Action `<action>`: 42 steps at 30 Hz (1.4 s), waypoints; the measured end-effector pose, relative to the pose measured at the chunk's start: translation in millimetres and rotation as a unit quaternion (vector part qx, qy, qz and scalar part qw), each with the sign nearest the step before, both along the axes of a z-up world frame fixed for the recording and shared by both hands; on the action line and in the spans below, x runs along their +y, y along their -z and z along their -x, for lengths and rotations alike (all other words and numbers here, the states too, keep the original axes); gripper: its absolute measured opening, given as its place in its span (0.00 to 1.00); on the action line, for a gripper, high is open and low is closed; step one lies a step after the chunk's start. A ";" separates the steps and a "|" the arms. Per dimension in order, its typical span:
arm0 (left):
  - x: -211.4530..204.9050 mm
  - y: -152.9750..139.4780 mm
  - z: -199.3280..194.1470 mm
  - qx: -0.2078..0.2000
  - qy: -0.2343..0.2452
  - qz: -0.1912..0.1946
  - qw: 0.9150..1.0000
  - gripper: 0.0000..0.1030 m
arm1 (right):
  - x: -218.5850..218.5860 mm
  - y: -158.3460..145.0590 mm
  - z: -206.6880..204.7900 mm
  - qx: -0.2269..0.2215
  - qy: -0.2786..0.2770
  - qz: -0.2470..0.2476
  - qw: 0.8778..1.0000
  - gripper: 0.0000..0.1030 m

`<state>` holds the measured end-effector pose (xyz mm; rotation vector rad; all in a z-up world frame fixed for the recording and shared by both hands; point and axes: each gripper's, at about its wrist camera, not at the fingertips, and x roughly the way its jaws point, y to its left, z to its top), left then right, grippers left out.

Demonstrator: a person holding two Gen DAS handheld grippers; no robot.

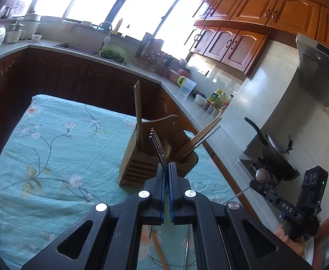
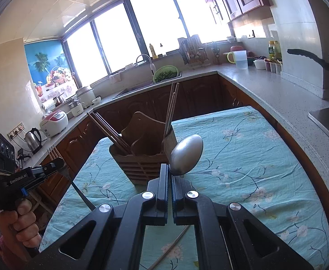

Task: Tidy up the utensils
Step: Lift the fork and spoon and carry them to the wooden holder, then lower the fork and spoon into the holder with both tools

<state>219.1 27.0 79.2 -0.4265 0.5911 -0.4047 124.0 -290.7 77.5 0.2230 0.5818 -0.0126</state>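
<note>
both tools are loaded: left gripper fingers pinch a fork, right gripper fingers clamp a spoon, each near the wooden holder on the worktop. next, i'd guess, lower each into an open slot, missing the chopsticks.

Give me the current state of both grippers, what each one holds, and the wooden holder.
left gripper: shut on fork.
fork: held, tines up, above the table.
right gripper: shut on spoon.
spoon: held, bowl up, near the holder.
wooden utensil holder: upright on the tablecloth.
chopsticks: standing in the holder's end compartments, leaning.
</note>
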 end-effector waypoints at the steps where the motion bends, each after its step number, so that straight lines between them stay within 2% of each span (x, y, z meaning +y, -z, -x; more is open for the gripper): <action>1: -0.2 -4.0 -4.3 -0.008 -0.001 0.000 1.000 0.01 | -0.2 -3.6 -4.1 -0.003 -0.001 0.001 1.000 0.02; 9: -3.7 -33.3 -46.1 -0.070 -0.017 0.006 0.997 0.01 | 11.9 -42.5 -44.5 -0.042 -0.012 0.036 0.998 0.02; 15: -13.0 -25.7 -83.8 -0.103 -0.032 0.010 0.994 0.01 | 25.5 -57.7 -80.0 -0.058 -0.013 0.084 0.995 0.02; 21: -39.3 8.4 -117.7 -0.102 -0.039 -0.005 0.994 0.01 | 32.0 -42.8 -107.4 -0.042 -0.013 0.106 0.993 0.02; 30: -65.6 60.4 -141.5 -0.069 -0.029 -0.027 0.997 0.01 | 31.8 2.2 -127.6 -0.002 -0.013 0.104 0.994 0.02; 42: -61.5 75.1 -152.3 -0.023 -0.028 -0.045 0.998 0.01 | 24.2 36.0 -134.8 0.044 -0.028 0.058 0.997 0.02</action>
